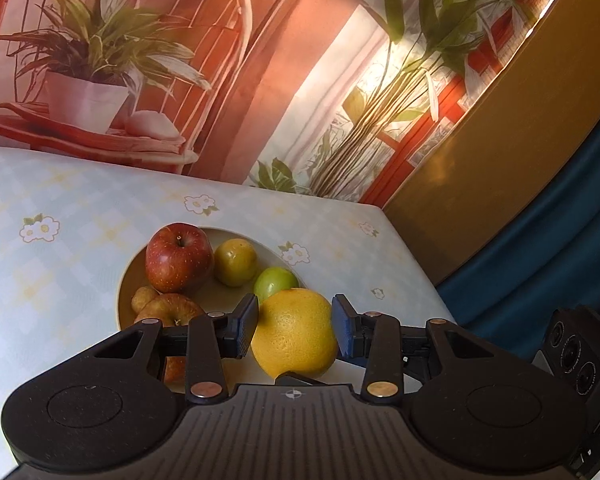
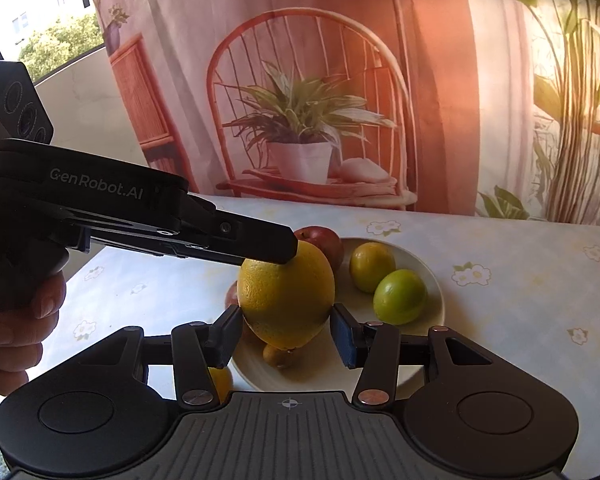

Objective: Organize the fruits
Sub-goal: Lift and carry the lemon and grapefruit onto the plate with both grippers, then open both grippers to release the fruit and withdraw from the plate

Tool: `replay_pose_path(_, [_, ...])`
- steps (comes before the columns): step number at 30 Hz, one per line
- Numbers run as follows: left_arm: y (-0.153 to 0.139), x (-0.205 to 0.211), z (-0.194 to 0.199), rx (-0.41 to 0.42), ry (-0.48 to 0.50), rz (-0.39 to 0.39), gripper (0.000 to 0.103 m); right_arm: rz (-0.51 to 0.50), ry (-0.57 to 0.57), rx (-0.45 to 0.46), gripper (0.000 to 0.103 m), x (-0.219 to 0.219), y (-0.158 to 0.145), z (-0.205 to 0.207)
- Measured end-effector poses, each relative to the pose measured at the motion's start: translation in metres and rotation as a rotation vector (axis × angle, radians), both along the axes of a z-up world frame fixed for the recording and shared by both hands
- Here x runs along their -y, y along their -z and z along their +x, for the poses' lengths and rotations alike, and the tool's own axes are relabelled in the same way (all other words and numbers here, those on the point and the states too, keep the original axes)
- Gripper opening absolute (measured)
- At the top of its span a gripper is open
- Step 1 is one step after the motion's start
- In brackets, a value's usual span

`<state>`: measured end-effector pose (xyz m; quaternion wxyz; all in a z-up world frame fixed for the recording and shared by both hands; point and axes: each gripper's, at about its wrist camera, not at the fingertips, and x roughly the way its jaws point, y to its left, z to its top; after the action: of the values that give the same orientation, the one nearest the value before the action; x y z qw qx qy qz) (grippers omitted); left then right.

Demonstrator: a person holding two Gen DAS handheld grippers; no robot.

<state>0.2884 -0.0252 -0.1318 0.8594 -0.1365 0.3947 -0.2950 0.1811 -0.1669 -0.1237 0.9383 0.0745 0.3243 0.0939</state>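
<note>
A large yellow orange (image 1: pixel 296 332) (image 2: pixel 286 292) hangs above the cream plate (image 1: pixel 129 280) (image 2: pixel 434 280), gripped from two sides. My left gripper (image 1: pixel 295 316) is shut on it, pads pressed on its flanks. In the right wrist view the left gripper comes in from the left, its upper finger (image 2: pixel 268 246) lying on top of the orange. My right gripper (image 2: pixel 285 324) is shut on the same orange lower down. On the plate lie a red apple (image 1: pixel 178 258) (image 2: pixel 324 240), a second apple (image 1: pixel 168 310), a yellow fruit (image 1: pixel 236 262) (image 2: pixel 371 266), a green fruit (image 1: pixel 276 282) (image 2: pixel 399 296) and a small brown fruit (image 1: pixel 142 298) (image 2: pixel 278 354).
The table wears a pale checked cloth with flowers (image 1: pixel 60 240) (image 2: pixel 520 280); its right edge (image 1: pixel 416 260) drops to a blue curtain. A printed backdrop of a chair and plants (image 2: pixel 308 128) stands behind the table. A person's hand (image 2: pixel 20 320) grips the left gripper's handle.
</note>
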Motion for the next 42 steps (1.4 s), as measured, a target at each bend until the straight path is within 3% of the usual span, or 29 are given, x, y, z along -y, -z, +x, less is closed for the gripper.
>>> replay_pose_path(7, [0.028,0.009,0.035,-0.072,-0.021,0.053,0.042,0.032,0.016,-0.071,0.045,0.015,0.032,0.036])
replay_pose_path(16, [0.04,0.018,0.053,-0.087,-0.029,0.116,0.041,0.071,0.051,-0.106,0.044,0.021,0.054,0.056])
replay_pose_path(20, [0.038,0.018,0.051,-0.068,-0.021,0.125,0.041,0.113,0.081,-0.086,0.044,0.027,0.055,0.058])
replay_pose_path(32, [0.006,-0.005,0.034,0.03,-0.077,0.082,0.041,0.062,0.102,-0.081,0.045,0.015,0.051,0.065])
replay_pose_path(36, [0.0,-0.015,0.02,0.064,-0.096,0.108,0.041,0.043,0.131,-0.067,0.045,0.013,0.046,0.06])
replay_pose_path(42, [-0.006,-0.034,-0.003,0.108,-0.138,0.152,0.041,0.094,0.161,-0.033,0.045,0.018,0.037,0.035])
